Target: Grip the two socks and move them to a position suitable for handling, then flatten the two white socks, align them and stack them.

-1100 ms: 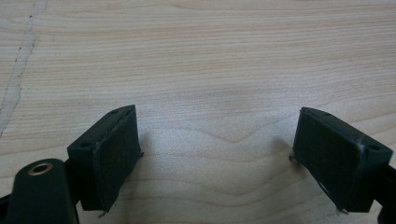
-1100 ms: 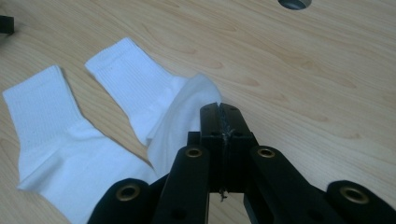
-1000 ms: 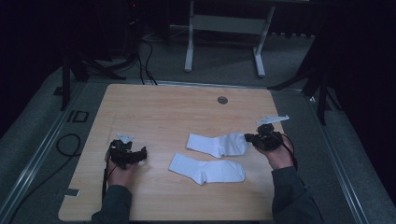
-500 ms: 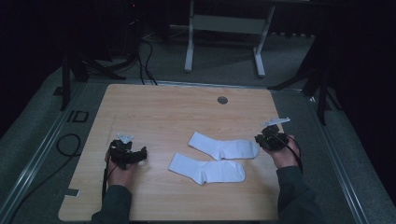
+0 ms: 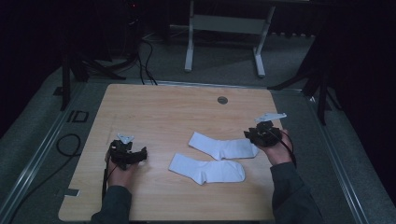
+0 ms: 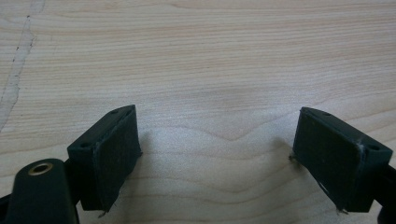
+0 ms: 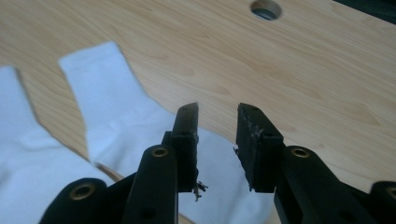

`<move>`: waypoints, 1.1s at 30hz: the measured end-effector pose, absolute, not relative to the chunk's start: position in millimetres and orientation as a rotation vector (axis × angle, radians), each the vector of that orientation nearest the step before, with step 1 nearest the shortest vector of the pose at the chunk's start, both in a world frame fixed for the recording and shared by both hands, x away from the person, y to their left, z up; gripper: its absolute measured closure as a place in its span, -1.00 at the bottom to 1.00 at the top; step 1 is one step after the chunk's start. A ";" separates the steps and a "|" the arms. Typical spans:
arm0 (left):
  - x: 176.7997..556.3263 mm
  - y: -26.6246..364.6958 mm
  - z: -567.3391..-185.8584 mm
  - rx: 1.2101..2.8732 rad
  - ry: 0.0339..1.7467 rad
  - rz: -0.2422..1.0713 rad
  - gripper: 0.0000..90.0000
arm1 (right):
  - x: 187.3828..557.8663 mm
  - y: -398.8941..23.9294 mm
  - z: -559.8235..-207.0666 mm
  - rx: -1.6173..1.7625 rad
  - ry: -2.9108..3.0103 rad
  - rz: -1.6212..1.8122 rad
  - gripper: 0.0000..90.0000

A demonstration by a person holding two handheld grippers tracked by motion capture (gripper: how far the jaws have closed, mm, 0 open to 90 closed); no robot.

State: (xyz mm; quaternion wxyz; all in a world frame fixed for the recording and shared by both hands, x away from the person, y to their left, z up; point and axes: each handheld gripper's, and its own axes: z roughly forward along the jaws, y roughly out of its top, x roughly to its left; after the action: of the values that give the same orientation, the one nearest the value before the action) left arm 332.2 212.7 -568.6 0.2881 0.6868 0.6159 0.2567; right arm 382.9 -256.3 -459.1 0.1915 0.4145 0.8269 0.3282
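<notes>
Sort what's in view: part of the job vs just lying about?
Job, likely:
far sock, by the right gripper, jaws open
near sock
left gripper, open over bare wood

Lying about:
table with its grommet hole
floor cables
metal stand

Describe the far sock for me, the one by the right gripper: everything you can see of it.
The far sock is plain white, soft knit by its look, lying flat and unfolded on the wooden table. It is bent at the heel, one end toward the table's middle, the other by the right gripper. In the right gripper view the parted jaws hang above that end, holding nothing. The near sock lies just beside it; whether they touch is unclear.
</notes>
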 end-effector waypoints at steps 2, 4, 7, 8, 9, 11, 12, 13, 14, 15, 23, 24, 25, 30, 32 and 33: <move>332.2 212.7 -568.6 1.834 1.645 0.686 -0.68 | 385.3 -247.4 -457.9 1.141 2.344 0.938 0.51; 332.3 212.6 -568.6 1.832 1.645 0.686 -0.68 | 386.2 -244.5 -457.6 1.134 2.348 0.942 0.50; 332.3 212.9 -568.6 1.835 1.643 0.687 -0.68 | 388.4 -237.5 -458.1 1.129 2.366 0.972 0.49; 332.5 212.8 -568.6 1.834 1.643 0.687 -0.68 | 389.0 -235.4 -458.3 1.123 2.368 0.977 0.48; 332.5 212.7 -568.7 1.833 1.643 0.687 -0.68 | 389.5 -232.8 -458.7 1.122 2.370 0.981 0.47; 332.6 212.7 -568.7 1.833 1.643 0.687 -0.68 | 390.5 -229.9 -459.4 1.126 2.382 0.999 0.45; 332.6 212.6 -568.7 1.833 1.643 0.687 -0.68 | 391.0 -228.6 -459.8 1.131 2.389 1.018 0.44; 332.7 212.7 -568.6 1.834 1.643 0.686 -0.68 | 391.5 -227.3 -460.2 1.129 2.393 1.031 0.44; 332.8 212.6 -568.6 1.833 1.643 0.685 -0.68 | 391.6 -225.7 -460.4 1.130 2.396 1.033 0.43; 332.8 212.6 -568.6 1.833 1.643 0.685 -0.68 | 391.9 -222.5 -461.2 1.119 2.401 1.033 0.42; 332.8 212.6 -568.6 1.833 1.643 0.685 -0.68 | 392.3 -214.3 -462.7 1.091 2.418 1.027 0.39; 332.7 212.6 -568.6 1.834 1.643 0.685 -0.68 | 392.2 -213.6 -462.8 1.087 2.420 1.027 0.39; 332.8 212.6 -568.6 1.834 1.643 0.685 -0.68 | 392.0 -212.4 -463.0 1.082 2.423 1.027 0.39; 332.8 212.5 -568.6 1.833 1.643 0.685 -0.68 | 391.7 -207.0 -464.8 1.054 2.440 1.018 0.38; 332.8 212.6 -568.6 1.834 1.643 0.685 -0.68 | 392.3 -204.8 -465.4 1.045 2.444 1.018 0.38; 332.8 212.6 -568.6 1.833 1.643 0.685 -0.68 | 392.9 -203.6 -465.9 1.037 2.448 1.020 0.38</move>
State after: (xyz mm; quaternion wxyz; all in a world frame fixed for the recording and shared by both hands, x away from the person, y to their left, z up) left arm 332.8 212.6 -568.6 0.2889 0.6868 0.6156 0.2566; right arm 392.9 -203.6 -465.9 0.1464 0.3602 0.8504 0.3544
